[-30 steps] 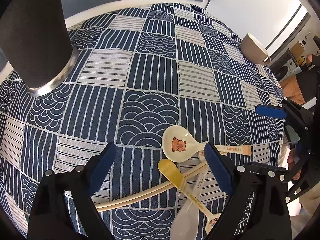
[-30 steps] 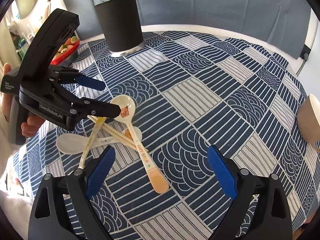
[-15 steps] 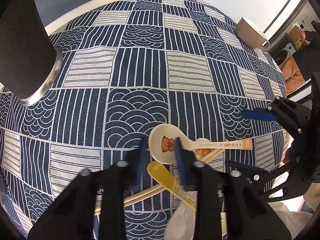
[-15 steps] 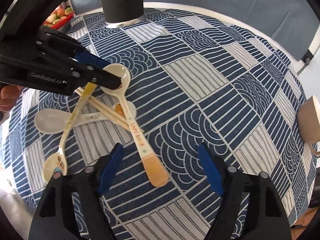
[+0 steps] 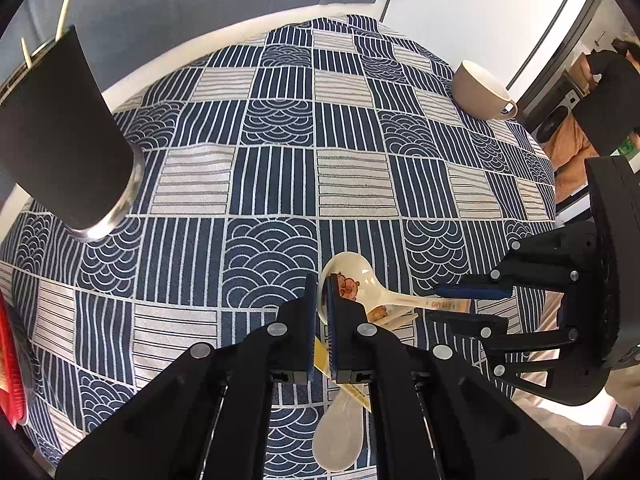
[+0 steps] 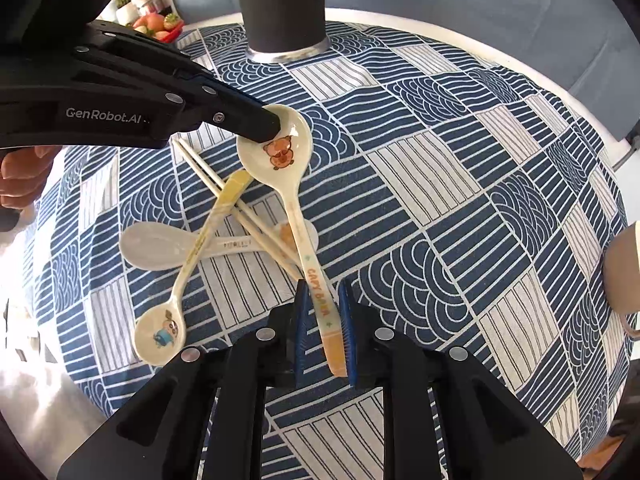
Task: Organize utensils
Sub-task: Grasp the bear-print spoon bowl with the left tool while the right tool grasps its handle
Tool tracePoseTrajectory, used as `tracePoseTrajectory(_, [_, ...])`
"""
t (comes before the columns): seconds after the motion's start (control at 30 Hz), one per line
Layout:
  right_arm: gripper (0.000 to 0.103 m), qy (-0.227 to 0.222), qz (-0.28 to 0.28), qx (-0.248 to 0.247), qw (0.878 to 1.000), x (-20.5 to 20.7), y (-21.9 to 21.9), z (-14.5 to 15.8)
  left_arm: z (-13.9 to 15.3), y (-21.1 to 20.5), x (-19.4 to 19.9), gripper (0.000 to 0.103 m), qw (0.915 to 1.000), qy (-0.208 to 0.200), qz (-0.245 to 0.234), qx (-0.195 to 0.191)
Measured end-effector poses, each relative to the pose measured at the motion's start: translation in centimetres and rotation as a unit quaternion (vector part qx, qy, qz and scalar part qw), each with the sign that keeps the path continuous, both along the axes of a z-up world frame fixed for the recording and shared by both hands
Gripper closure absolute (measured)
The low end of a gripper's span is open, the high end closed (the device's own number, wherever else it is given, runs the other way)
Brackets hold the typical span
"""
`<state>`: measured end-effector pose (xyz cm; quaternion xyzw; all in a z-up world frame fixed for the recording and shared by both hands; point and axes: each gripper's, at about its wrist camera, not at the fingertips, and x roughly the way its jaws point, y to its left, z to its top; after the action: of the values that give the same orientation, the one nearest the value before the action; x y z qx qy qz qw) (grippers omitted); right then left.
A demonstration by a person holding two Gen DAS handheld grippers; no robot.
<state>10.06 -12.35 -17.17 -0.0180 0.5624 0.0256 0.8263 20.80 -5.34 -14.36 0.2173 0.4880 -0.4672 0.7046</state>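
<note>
Now my left gripper (image 6: 268, 126) has its jaws clamped on the capybara spoon (image 6: 290, 184) bowl rim; right gripper (image 6: 324, 324) jaws have just been closing around its handle, at 6 o'clock. Risk: opposing pulls twist it free onto the chopsticks (image 6: 240, 208) beneath.

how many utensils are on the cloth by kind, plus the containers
spoons: 3 — capybara spoon, yellow-handled spoon, plain white spoon
chopsticks: 2 — one crossed pair
black holder: 1
beige mug: 1
total: 7
</note>
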Motion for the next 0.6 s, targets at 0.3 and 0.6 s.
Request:
tracePoseTrajectory(0.3, [0.090,-0.034,0.034,-0.004,0.999,1.0,1.6,3.4,4.9,2.4,-0.3,0.098,0.9983,-0.041,0.010,-0.039])
tracePoseTrajectory(0.6, [0.091,-0.069,0.108,-0.012,0.992,3.6,4.5,6.5,9.0,6.4,0.3,0.098,0.9930,-0.090,0.059,-0.048])
